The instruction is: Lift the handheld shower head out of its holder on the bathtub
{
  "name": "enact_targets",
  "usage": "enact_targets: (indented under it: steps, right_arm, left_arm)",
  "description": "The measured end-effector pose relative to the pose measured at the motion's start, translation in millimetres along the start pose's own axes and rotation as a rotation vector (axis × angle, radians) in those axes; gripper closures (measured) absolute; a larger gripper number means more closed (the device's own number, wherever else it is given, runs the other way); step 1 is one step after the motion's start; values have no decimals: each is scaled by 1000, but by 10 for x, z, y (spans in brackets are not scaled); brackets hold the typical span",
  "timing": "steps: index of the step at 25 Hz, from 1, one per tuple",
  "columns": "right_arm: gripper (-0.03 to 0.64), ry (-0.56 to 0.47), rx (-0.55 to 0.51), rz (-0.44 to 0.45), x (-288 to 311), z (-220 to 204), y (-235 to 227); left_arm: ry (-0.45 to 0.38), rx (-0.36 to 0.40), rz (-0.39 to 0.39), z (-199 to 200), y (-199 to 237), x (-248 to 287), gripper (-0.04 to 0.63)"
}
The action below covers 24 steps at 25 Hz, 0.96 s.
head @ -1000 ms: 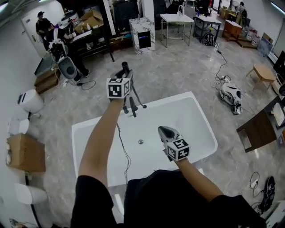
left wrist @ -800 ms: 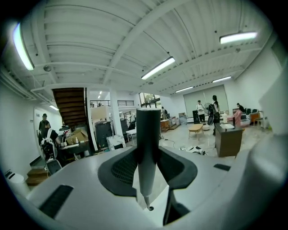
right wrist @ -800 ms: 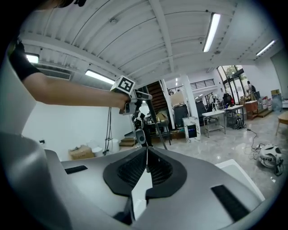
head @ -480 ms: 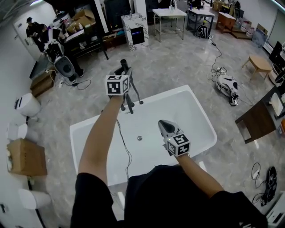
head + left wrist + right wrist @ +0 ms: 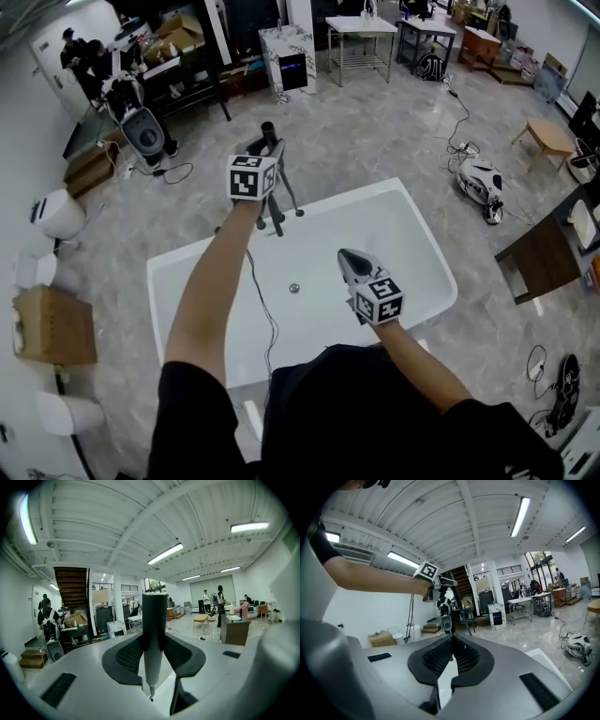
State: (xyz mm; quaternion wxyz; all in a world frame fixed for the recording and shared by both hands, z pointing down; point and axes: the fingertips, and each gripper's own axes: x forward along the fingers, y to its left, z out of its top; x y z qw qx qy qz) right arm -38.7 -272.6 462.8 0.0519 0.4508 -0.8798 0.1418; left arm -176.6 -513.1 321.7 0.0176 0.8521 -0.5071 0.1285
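Note:
A white bathtub (image 5: 412, 234) fills the middle of the head view. At its far rim stands a black floor-mounted faucet (image 5: 278, 217) with the holder. My left gripper (image 5: 264, 155) is shut on the dark handheld shower head (image 5: 269, 131), which stands upright above the faucet; whether it still sits in the holder is hidden. A thin hose (image 5: 262, 309) hangs down from it. In the left gripper view the grey handle (image 5: 154, 634) is clamped upright between the pads of the left gripper (image 5: 154, 667). My right gripper (image 5: 351, 262) hovers over the tub, shut and empty, its pads (image 5: 440, 660) pressed together.
The tub drain (image 5: 293, 289) lies below my left arm. A cardboard box (image 5: 52, 323) and a white toilet (image 5: 56, 214) stand at the left. A dark wooden table (image 5: 544, 272), a stool (image 5: 548, 141) and floor cables (image 5: 464, 150) are at the right. People (image 5: 80, 52) stand far back left.
The left gripper with the shower head has sunk slightly toward the tub rim. The right gripper stays where it was over the tub.

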Motion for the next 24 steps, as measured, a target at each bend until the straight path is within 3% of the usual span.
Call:
enact_targets:
  steps: [8,24]
  right_arm:
    - [618,35,-30,12,112,-68,72]
    - [618,66,-23,-11,200,-132,-65]
  left_arm:
    - [-40,-116,26,-58,213,-54,465]
    - [-11,-139,17,-279,281,159,465]
